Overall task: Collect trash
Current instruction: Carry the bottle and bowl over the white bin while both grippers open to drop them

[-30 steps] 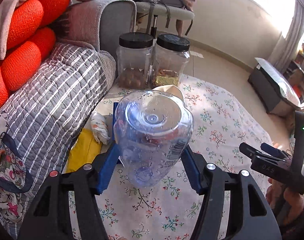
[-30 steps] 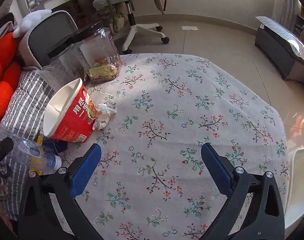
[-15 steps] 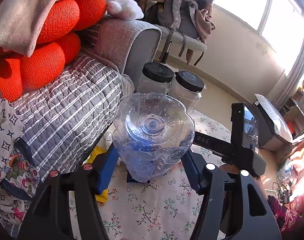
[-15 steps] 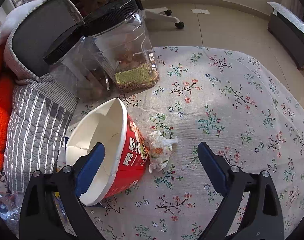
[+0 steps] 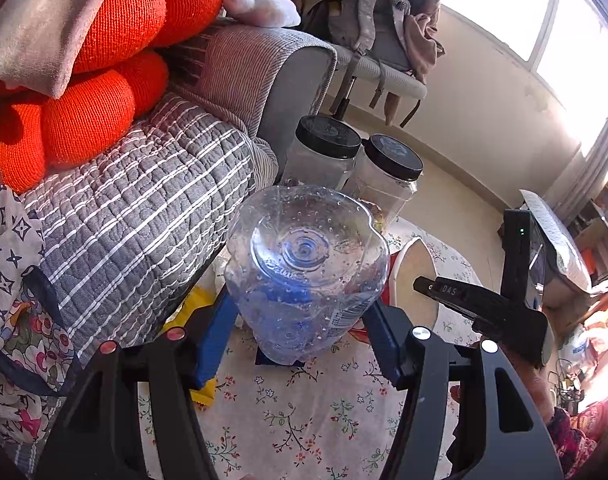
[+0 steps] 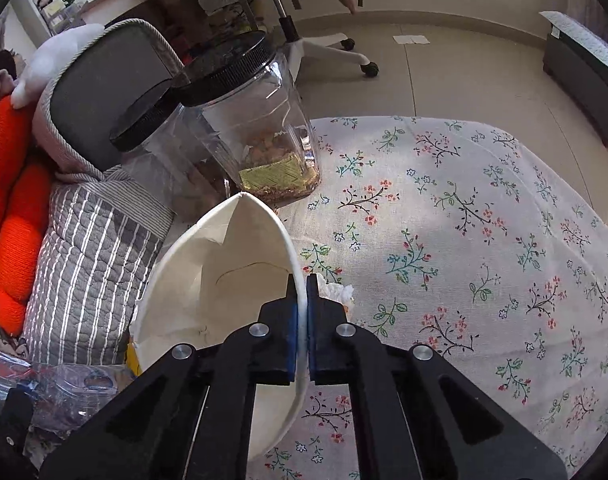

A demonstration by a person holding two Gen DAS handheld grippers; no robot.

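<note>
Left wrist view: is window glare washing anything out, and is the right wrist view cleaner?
Left wrist view: the window is blown out white, the plastic bottle stays readable. Right wrist view: even light, soft shadow band across the tablecloth, paper bowl sharp.

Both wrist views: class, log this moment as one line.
left gripper: holds clear plastic bottle | right gripper: pinches white paper noodle cup rim

Can't see the bottle cap from my left cam, the yellow wrapper is mostly hidden, and the crumpled tissue barely peeks past the cup.
</note>
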